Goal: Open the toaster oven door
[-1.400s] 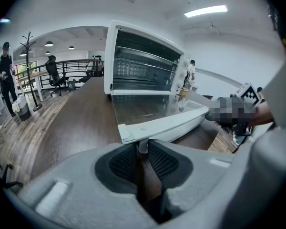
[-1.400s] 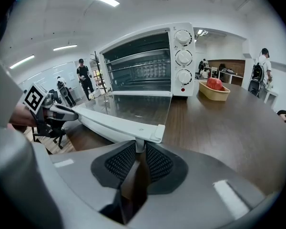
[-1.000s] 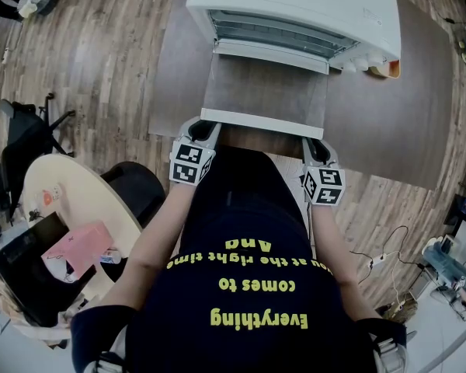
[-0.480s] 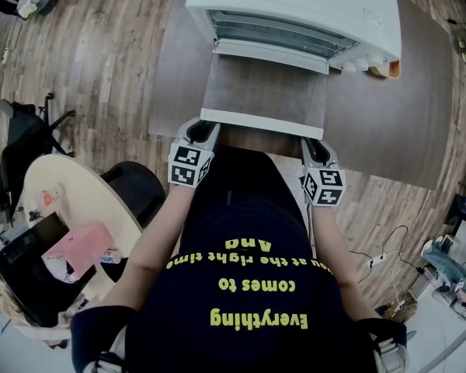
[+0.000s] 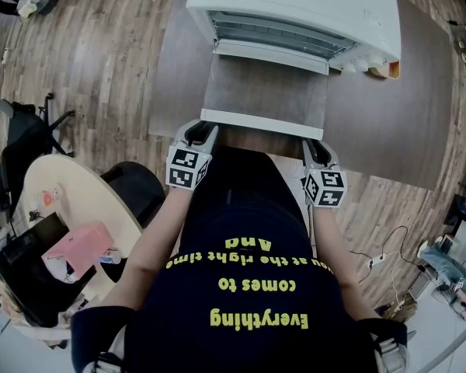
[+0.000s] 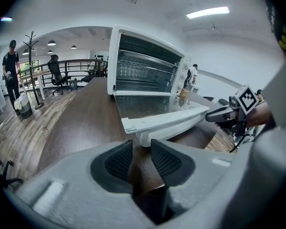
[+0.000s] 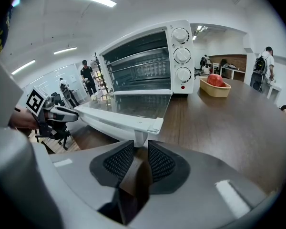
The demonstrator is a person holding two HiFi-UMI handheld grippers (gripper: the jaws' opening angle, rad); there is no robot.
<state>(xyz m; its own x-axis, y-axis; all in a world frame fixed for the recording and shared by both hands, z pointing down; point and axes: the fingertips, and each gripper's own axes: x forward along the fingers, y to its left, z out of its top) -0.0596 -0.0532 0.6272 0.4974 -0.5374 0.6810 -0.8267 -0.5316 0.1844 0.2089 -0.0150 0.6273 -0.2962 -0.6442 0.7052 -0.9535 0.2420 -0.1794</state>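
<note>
- Toaster oven [image 5: 295, 6]: sits at far side of dark table [image 5: 388, 123], mouth facing you, racks showing. No need to touch the body.
- Door [image 5: 264, 92]: already swung down, lying about flat off the oven's front, glass up. By my read the opening is done; what's left is a clean let-go.
- Handle [image 5: 260, 123]: white bar along the door's near edge, right at both sets of tips. Don't lift it on the way out or the door may swing back up; don't lean on it either, since weight on a flat door could tip the oven fwd.
- left gripper [image 5: 202, 130]: at handle's left end, jaws a little apart, not clamped on anything I can see. The handle's white end post [image 6: 144, 138] sits just at the tips.
- right gripper [image 5: 317, 148]: same at the right end, jaws slightly parted, post [image 7: 138, 138] at the tips, no squeeze visible.
- Pads [image 6: 117, 161]: spread both pairs wider first, evenly, so no ribbed face drags the post. Then pull both hands straight back along the jaw line, together and level.
</note>
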